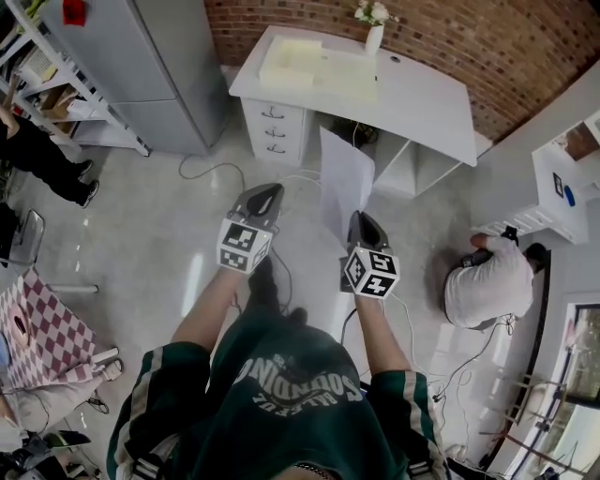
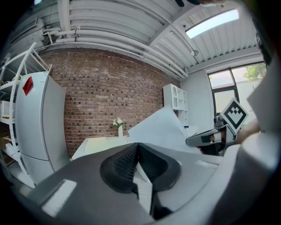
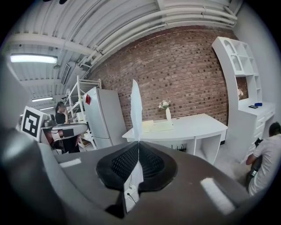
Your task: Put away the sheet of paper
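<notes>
A white sheet of paper (image 1: 344, 183) stands on edge in front of me, pinched at its lower corner by my right gripper (image 1: 362, 218). In the right gripper view the sheet (image 3: 136, 107) rises straight up from the closed pads (image 3: 149, 163). My left gripper (image 1: 264, 192) hovers to the left of the sheet, apart from it, its jaws meeting at the tips with nothing between them. From the left gripper view the paper (image 2: 160, 128) shows to the right, with the right gripper (image 2: 206, 139) behind it. A white desk (image 1: 412, 98) with drawers (image 1: 274, 131) stands ahead.
A grey fridge (image 1: 155, 66) and white shelving (image 1: 70, 89) are at the upper left. A person in white (image 1: 487, 286) crouches on the floor at right, by a white cabinet (image 1: 558, 187). A vase of flowers (image 1: 373, 28) and pale pads (image 1: 300, 64) lie on the desk. Cables trail across the floor (image 1: 211, 169).
</notes>
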